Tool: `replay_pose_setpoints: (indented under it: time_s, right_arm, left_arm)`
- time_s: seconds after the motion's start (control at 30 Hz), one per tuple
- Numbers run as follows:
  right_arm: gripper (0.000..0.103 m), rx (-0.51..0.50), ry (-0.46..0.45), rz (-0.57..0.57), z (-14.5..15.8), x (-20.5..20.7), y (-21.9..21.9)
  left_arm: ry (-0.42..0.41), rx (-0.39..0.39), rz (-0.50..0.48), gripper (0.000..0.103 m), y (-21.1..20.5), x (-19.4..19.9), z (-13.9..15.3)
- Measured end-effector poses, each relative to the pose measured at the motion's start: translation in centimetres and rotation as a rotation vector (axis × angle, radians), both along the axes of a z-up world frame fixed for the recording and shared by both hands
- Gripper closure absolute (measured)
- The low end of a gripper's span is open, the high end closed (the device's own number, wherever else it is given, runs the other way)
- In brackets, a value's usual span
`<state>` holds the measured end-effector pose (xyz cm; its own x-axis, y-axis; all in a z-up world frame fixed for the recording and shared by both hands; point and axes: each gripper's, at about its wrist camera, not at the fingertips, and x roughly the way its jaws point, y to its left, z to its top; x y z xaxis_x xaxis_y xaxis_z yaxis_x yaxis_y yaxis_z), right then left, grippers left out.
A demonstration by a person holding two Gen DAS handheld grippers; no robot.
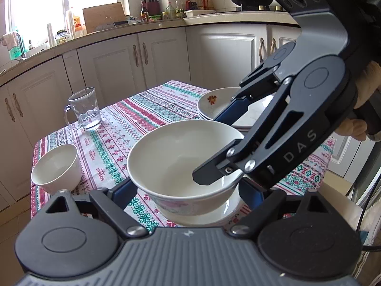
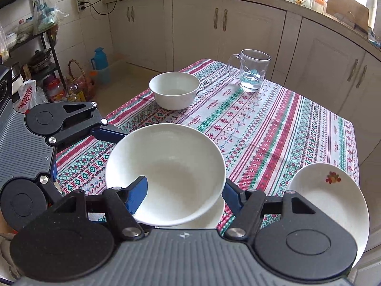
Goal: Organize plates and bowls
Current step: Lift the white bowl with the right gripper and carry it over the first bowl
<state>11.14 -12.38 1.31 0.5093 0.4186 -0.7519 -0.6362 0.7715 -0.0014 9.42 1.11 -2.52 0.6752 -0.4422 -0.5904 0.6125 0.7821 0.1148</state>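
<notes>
1. Your big bowl [image 2: 166, 166] sat low in the middle of both views, on a shallow white plate [image 1: 214, 214] at the near edge of the bench [image 2: 273, 128].
2. Your right gripper [image 2: 184, 182] straddled the bowl's wall, one blue pad inside and the other outside the rim. Your left gripper [image 1: 184, 186] stood wide either side of the bowl's lower body. I could not tell whether either one was pressing on the bowl.
3. In the left wrist view, your right gripper crossed in from the upper right and hid part of a stack of plates [image 1: 212, 104] behind the bowl. Your hand [image 1: 357, 124] showed at the right edge.
4. A small bowl [image 2: 175, 90] and a glass mug [image 2: 252, 70] stood further back, well apart from the big bowl.
5. The bowls and plates were glossy white and round, and the top stacked plate carried a small flower print. The mug was clear, ribbed and had a handle.
6. A woven tablecloth [image 1: 142, 109] striped in red, green and white covered the bench. Cream panelled cabinets [image 1: 107, 66] curved around behind it.
</notes>
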Motion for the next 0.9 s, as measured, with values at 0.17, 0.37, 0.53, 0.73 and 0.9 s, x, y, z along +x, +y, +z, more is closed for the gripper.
replay_pose_setpoints:
  time_s: [0.17,0.37,0.53,0.73,0.9]
  right_arm:
    - [0.029,0.003,0.019,-0.007,-0.7,0.2,-0.4]
    - [0.029,0.003,0.032,-0.004,-1.1,0.3,-0.5]
    - [0.029,0.0,0.038,-0.006,-1.3,0.4,-0.5]
    - [0.029,-0.003,0.04,-0.008,-1.5,0.5,-0.7]
    - [0.029,-0.005,0.043,-0.009,-1.7,0.5,-0.7]
  left_arm:
    - [0.018,0.011,-0.007,0.012,-0.3,0.2,-0.4]
    - [0.029,0.018,-0.005,0.012,-0.5,0.3,-0.6]
    - [0.035,0.016,-0.01,0.012,-0.6,0.6,-0.6]
    - [0.042,0.01,-0.017,0.012,-0.5,0.8,-0.7]
    - [0.04,0.01,-0.018,0.01,-0.5,0.9,-0.8]
